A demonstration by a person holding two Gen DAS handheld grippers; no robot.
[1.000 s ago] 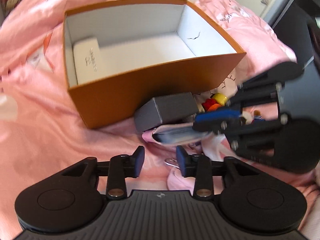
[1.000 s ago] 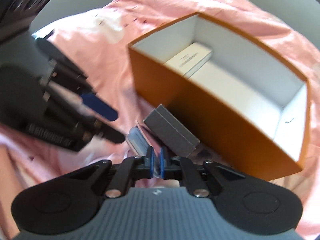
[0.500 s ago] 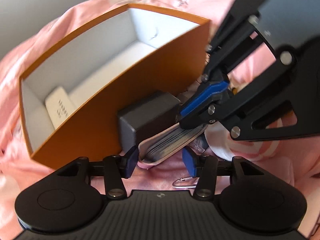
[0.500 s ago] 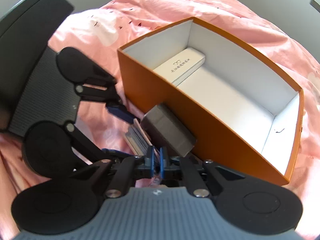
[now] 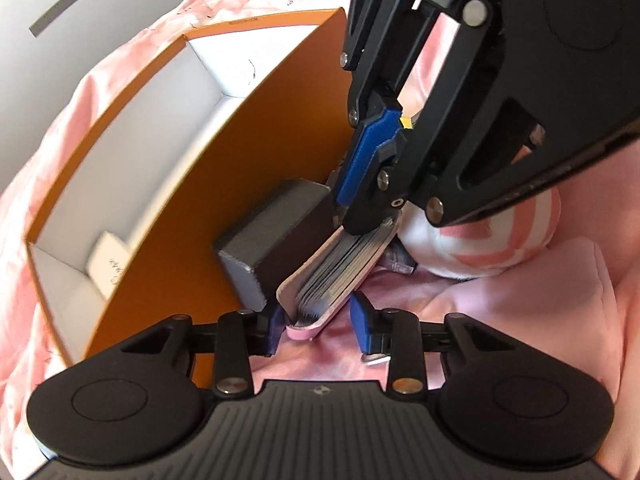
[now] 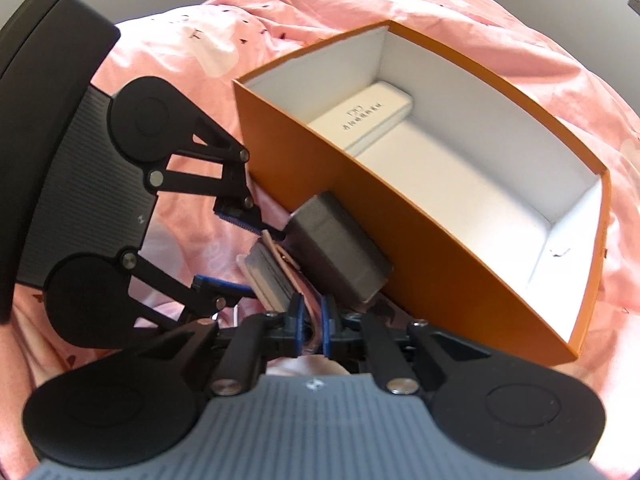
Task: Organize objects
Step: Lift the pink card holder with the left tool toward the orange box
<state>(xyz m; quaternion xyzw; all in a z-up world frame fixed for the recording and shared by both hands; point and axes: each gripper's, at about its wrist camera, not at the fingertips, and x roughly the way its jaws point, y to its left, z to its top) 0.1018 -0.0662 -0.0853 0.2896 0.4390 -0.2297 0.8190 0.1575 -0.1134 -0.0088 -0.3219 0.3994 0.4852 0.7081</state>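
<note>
Left wrist view, bottom centre: left gripper (image 5: 318, 326) straddles the near end of the pink card wallet (image 5: 340, 268). Its jaws have just been closing; the left pad looks to touch the wallet's side, the right pad stands apart from it. So parted, not yet clamped.

Right gripper (image 5: 368, 216), upper right of the same frame, is closed on the wallet's far end; in the right wrist view its fingertips (image 6: 325, 330) pinch a thin pink edge at bottom centre.

Handling, judged: the wallet is light, with a soft pink cover and a stack of stiff sleeves inside that can fan or slide out if gripped by one flap. Best taken across the full thickness, near the spine.

Just left of it, touching, is the grey box (image 5: 276, 236), which leans on the wall of the orange box (image 5: 256, 152). Tight there; a sideways move would knock it.

Behind, right of centre: a pink-and-white soft ball (image 5: 500, 248) on the pink bedding (image 5: 520, 312). Soft ground, no firm push-off.

Farthest: the orange box's interior is mostly bare, with a white case (image 6: 364, 118) at one end. The way in is up and over the rim.
</note>
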